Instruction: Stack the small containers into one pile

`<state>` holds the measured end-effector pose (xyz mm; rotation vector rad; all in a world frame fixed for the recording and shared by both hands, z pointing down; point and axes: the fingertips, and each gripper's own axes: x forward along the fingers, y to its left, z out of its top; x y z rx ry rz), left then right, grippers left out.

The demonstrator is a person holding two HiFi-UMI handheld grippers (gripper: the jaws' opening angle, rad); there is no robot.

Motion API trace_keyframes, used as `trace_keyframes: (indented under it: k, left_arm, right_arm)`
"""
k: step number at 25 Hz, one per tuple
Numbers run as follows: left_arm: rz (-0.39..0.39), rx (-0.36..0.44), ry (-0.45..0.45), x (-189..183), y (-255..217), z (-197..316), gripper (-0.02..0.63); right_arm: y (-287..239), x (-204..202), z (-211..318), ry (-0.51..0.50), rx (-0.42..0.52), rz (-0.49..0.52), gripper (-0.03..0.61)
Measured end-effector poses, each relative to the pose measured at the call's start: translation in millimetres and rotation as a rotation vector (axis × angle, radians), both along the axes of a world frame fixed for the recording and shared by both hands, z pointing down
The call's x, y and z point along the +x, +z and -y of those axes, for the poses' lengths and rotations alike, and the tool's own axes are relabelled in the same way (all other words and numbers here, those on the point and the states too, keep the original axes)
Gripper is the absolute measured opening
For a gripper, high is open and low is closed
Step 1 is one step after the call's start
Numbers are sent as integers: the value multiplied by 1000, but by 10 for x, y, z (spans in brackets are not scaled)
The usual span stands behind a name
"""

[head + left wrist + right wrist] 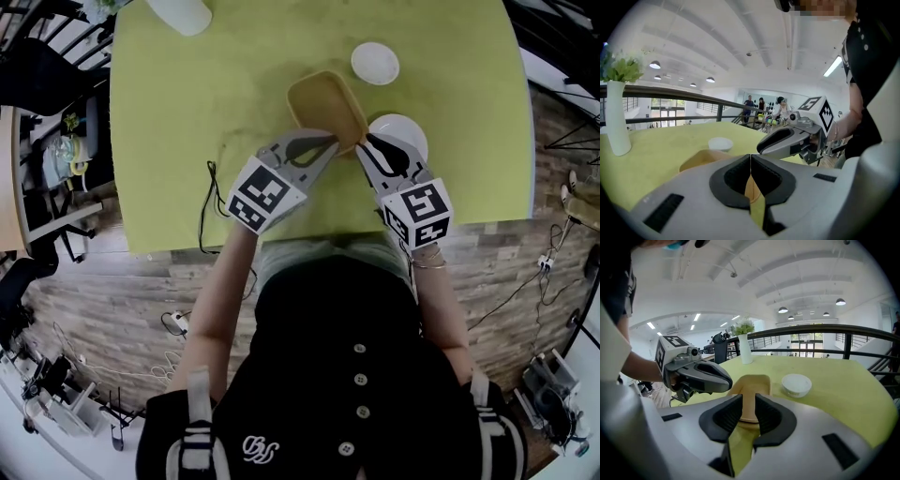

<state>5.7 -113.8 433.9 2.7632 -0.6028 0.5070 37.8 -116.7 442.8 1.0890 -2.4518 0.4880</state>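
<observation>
Left forearm [220,291] and right forearm [442,300] reach forward from the torso and converge on the tan container [323,101], which sits mid-worktop [187,112]. Both tools are tipped slightly down.

Left tool [330,142]: jaws together, tips at the container's near edge. Can't tell if the thin rim is pinched between the pads.

Right tool [366,141]: jaws partway apart, pads clamped on the container's near-right corner.

Head view only: a second white bowl [408,129] just right of the container, partly under the right tool. Neither gripper view shows it.

The far white bowl [375,63] sits apart beyond the container and shows in all three views.

White vase [183,14] is at the far edge. Both gripper views show its green sprigs [621,68]; the head view cuts them off.

The left gripper view alone shows people [761,105] beyond the railing [693,96].
</observation>
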Motion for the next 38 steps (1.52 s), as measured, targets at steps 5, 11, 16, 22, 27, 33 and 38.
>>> trace_keyframes:
  k: [5, 11, 16, 22, 27, 33, 38]
  left_arm:
    - [49, 61, -106, -63, -271, 115, 11]
    - [-30, 36, -211, -132, -548, 170, 10]
    - [-66, 70, -269, -195, -746, 223, 11]
    - [-33, 121, -290, -236, -857, 234, 11]
    - [-28, 73, -345, -333, -809, 240, 11]
    - [-26, 39, -367, -399, -716, 213, 11]
    - [-21, 17, -358, -402, -641, 203, 11]
  right_arm:
    - [-286, 12, 87, 2, 59, 31, 86]
    - [-661, -87, 126, -46, 159, 70, 12]
    - [-931, -181, 138, -104, 211, 111, 12]
    - [-1150, -278, 185, -178, 248, 104, 12]
    - [-1181, -339, 200, -191, 242, 114, 12]
    - [-1062, -444, 158, -227, 211, 108, 12]
    - [-946, -467, 123, -226, 181, 109, 12]
